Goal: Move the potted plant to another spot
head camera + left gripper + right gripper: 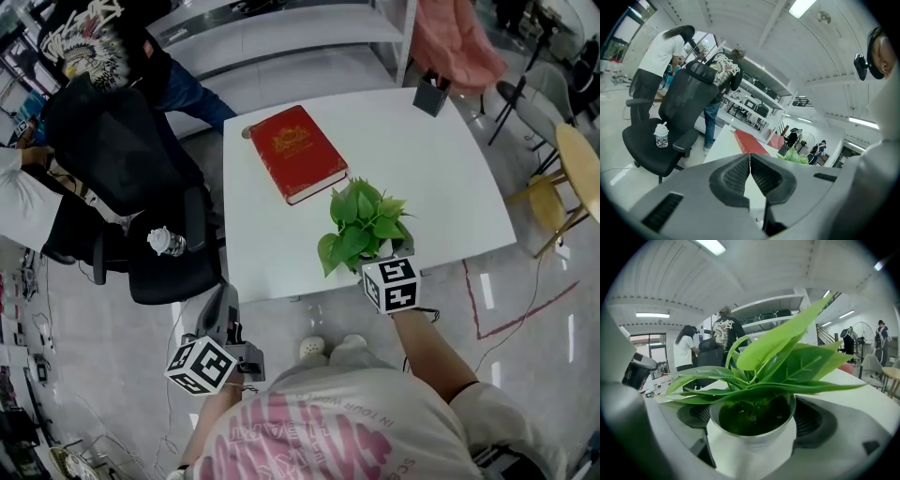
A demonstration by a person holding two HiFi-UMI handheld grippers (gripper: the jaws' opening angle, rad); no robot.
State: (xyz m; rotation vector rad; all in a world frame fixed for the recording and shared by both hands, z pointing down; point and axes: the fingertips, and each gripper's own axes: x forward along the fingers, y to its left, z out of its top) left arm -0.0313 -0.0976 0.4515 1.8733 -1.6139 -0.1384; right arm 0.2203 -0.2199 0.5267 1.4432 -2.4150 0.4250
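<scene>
Potted plant (361, 225) is sitting on the white table (431, 178), close to the front edge and a bit right of the middle. It's upright, leaves fanning out over a pale pot.

Right gripper (380, 251) comes in from the front edge with its jaws spread wide and the pot between them. In the right gripper view the right-hand pad looks right up against the rim and the left one is just beside it. I honestly can't see a proper squeeze on the pot, and it looks to be standing on the table.

Left gripper (223, 298) is off the table, down past the front-left corner, jaws pressed together with nothing in them.

Other stuff: a red book (297, 153) lies toward the back-left corner, well apart from the plant. A black office chair (141, 187) stands left of the table with a small bottle (167, 242) on its seat.
</scene>
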